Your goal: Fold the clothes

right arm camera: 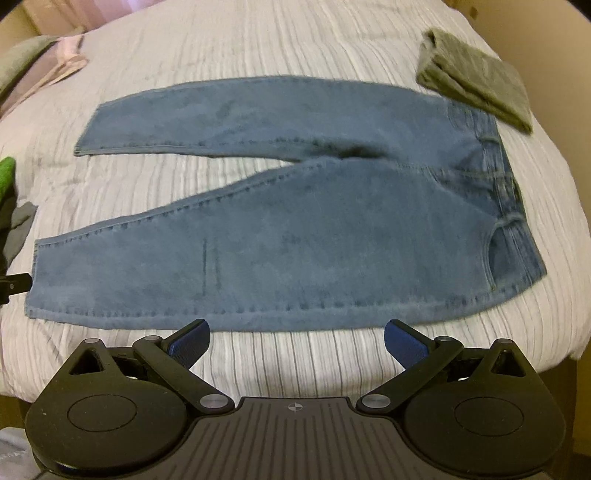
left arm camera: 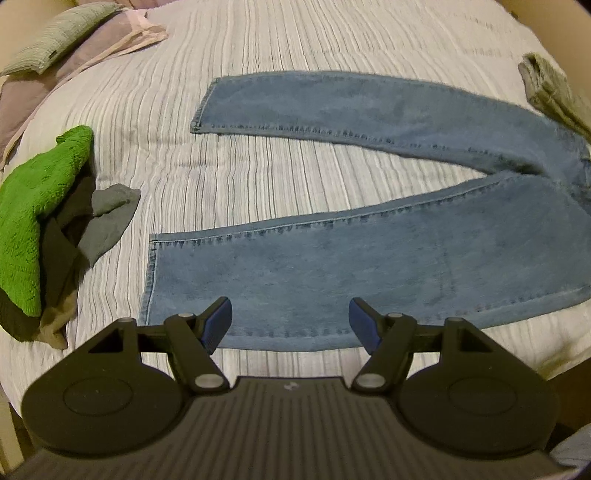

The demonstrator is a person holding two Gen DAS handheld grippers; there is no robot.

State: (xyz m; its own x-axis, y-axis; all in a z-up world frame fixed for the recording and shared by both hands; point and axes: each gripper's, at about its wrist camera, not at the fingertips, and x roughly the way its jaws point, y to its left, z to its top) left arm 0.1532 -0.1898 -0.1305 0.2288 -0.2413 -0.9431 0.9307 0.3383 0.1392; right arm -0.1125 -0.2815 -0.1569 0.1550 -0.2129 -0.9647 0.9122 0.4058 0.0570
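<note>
Items counted on the bed (left arm camera: pixel 258 48): one pair of blue jeans (right arm camera: pixel 295 236); one folded olive-grey garment (right arm camera: pixel 476 79); one green knit garment (left arm camera: pixel 33 206); one dark grey garment (left arm camera: pixel 107 218) beside it; two pillows (left arm camera: pixel 55 35); two grippers were present, left gripper (left arm camera: pixel 290 325) and right gripper (right arm camera: pixel 297 341)

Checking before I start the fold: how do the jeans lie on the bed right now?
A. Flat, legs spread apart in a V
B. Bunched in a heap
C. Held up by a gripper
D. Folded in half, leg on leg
A: the jeans lie flat on the bed, striped cover showing between the legs, and both grippers, left and right, are open and empty.
</note>
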